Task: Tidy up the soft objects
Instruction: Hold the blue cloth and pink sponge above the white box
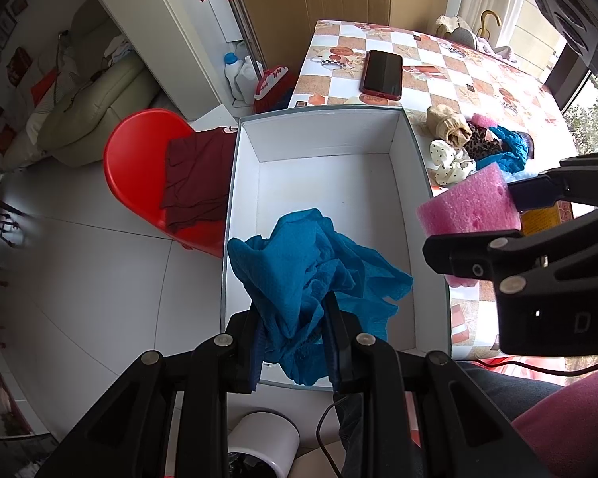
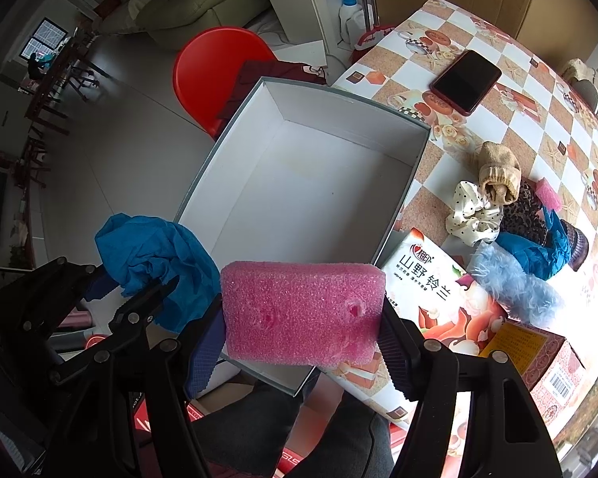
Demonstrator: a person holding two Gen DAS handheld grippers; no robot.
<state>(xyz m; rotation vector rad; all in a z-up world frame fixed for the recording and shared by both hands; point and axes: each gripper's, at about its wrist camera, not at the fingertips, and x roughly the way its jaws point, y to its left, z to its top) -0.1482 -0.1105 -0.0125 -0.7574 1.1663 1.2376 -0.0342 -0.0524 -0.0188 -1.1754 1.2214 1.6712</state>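
My left gripper (image 1: 295,342) is shut on a crumpled blue cloth (image 1: 315,271), hanging over the near end of the white open box (image 1: 339,183). In the right wrist view that blue cloth (image 2: 151,263) sits left of the box (image 2: 299,183), pinched by the left gripper (image 2: 139,290). My right gripper (image 2: 303,342) is shut on a pink foam block (image 2: 303,310) above the box's near right corner. The foam block (image 1: 470,207) shows at the box's right rim in the left wrist view. A pile of soft items stays on the table: a beige sock (image 2: 498,179), a dotted scrunchie (image 2: 474,211), another blue cloth (image 2: 538,251), a fluffy blue piece (image 2: 514,283).
The chequered table (image 1: 438,71) carries a dark phone (image 1: 382,73) and a printed packet (image 2: 430,279). A red chair (image 1: 139,159) with a maroon garment (image 1: 195,175) stands left of the box. A person's dark trouser legs (image 2: 259,418) are below. A white cup (image 1: 267,442) sits underneath.
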